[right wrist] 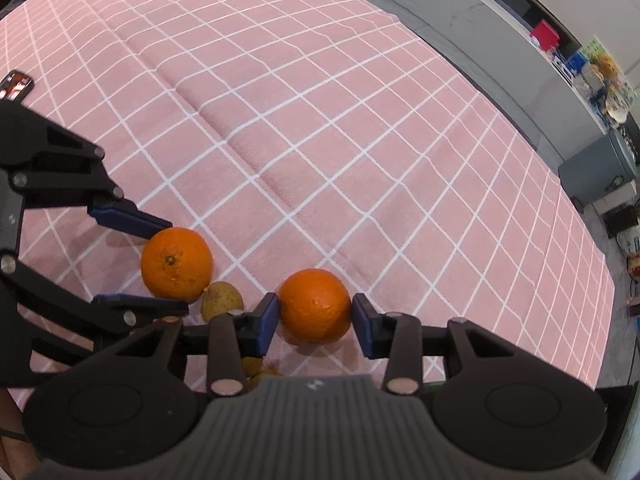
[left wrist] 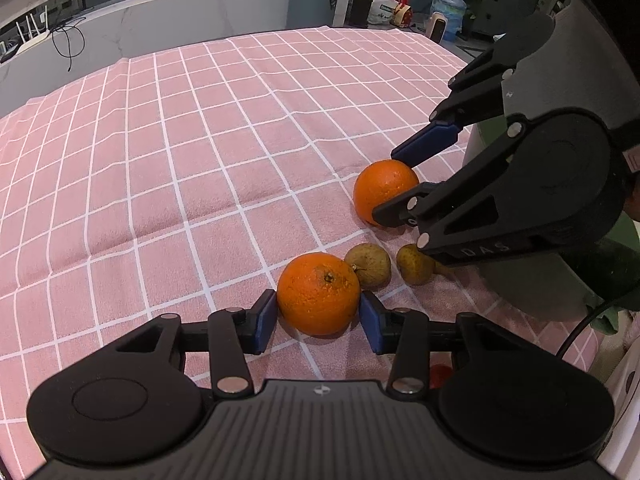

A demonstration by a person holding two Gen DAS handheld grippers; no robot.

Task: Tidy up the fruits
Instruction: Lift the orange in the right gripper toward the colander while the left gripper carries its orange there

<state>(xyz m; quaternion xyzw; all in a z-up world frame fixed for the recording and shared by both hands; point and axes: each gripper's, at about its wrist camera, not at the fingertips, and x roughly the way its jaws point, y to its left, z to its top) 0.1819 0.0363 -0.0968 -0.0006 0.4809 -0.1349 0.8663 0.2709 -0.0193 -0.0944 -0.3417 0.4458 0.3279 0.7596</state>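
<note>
Pink checked cloth is spread over the bench. Each orange is bracketed by a hand-held gripper: left around one orange, right around the other, pads touching. Both should be squeezed gently and lifted straight, sparing the pears. No container is seen.

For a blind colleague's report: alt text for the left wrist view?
The left gripper pinches the near orange on a pink checked tablecloth. The right gripper holds the far orange; two small brownish fruits lie between.
</note>
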